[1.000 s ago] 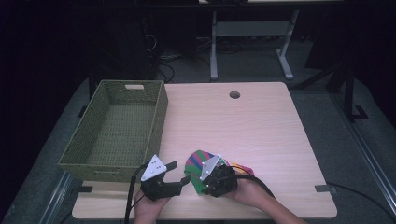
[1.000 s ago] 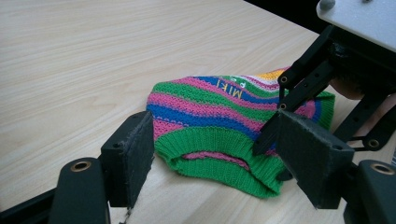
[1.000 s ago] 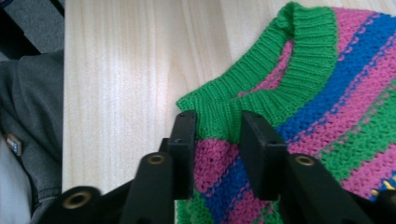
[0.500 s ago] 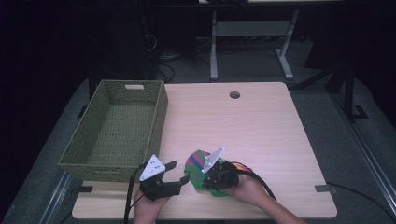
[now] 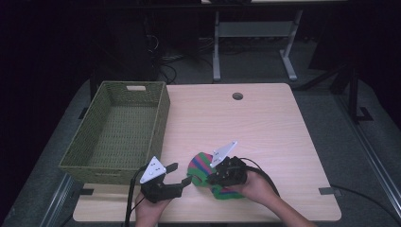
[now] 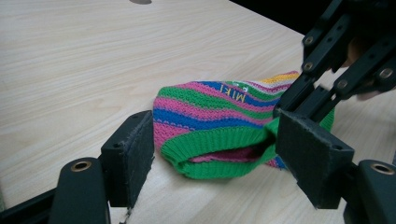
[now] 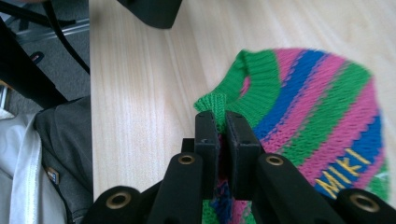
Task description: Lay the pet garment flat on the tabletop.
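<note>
While right gripper fingers pinch the striped hat cuff, left gripper fingers spread, level

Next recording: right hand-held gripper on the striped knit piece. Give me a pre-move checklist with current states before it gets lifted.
1. Right hand-held gripper shut on the striped knit piece at its green cuff: ok.
2. Left hand-held gripper open, pads either side of the cuff opening, not pressing: ok.
3. Piece off the table: not ok, mostly resting on it.
4. Green basket upright, near the left hand-held gripper: ok.
5. Grip firmness: cannot tell.
</note>
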### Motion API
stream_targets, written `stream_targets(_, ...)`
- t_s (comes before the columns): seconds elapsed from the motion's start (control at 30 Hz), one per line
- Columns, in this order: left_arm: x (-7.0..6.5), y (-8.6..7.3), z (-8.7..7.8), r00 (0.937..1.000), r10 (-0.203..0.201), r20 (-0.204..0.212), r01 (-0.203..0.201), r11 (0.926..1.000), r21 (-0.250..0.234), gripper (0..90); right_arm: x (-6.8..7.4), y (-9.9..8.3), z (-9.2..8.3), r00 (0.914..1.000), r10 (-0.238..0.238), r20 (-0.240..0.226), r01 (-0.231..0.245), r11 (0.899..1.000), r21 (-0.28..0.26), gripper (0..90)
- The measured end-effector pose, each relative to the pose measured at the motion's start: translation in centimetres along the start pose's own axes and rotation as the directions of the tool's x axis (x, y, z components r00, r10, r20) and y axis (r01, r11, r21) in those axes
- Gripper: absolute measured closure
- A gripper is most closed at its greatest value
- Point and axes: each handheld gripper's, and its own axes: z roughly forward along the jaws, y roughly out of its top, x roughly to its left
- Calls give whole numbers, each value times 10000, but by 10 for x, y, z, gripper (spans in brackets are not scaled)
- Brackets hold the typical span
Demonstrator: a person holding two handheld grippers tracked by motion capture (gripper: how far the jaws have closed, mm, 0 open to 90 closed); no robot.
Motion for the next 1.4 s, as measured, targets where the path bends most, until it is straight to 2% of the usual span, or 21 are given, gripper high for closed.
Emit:
stream_targets(0.17,-1,0,0,10000,3,-6,-3,10000,-42,278,-3,2,-17,9998,13,222,-6,9995,-317,840)
stream_targets(0.37,1,0,-2,9995,-258,179,263,9994,-238,278,-9,4,-41,9986,404,337,-372,9951,-917,841)
stream_targets(0.57,-2,1,0,9997,-180,181,186,9991,-376,278,-16,4,-69,9968,674,425,-597,9849,-1624,841)
stream_targets(0.77,-4,3,4,9997,-41,243,48,9995,-307,279,-23,4,-87,9955,790,515,-679,9796,-1891,841)
stream_targets(0.93,-3,7,13,9994,-42,358,50,9998,-218,269,-31,1,-98,9945,953,424,-842,9733,-2133,840)
stream_targets(1.03,-6,7,22,9988,112,478,-110,9999,-50,269,-35,1,-104,9941,1006,400,-898,9725,-2149,841)
stream_targets(1.2,-5,13,40,9966,599,562,-614,9978,251,266,-38,2,-110,9954,895,338,-794,9702,-2287,841)
stream_targets(1.27,-4,15,43,9963,623,589,-643,9974,322,261,-37,1,-112,9958,855,322,-758,9698,-2320,841)
stream_targets(1.3,-2,16,53,9960,601,657,-633,9969,475,261,-37,1,-113,9958,859,320,-761,9695,-2328,841)
stream_targets(1.4,0,19,64,9947,774,673,-824,9938,750,252,-37,-1,-114,9961,834,272,-747,9687,-2368,840)
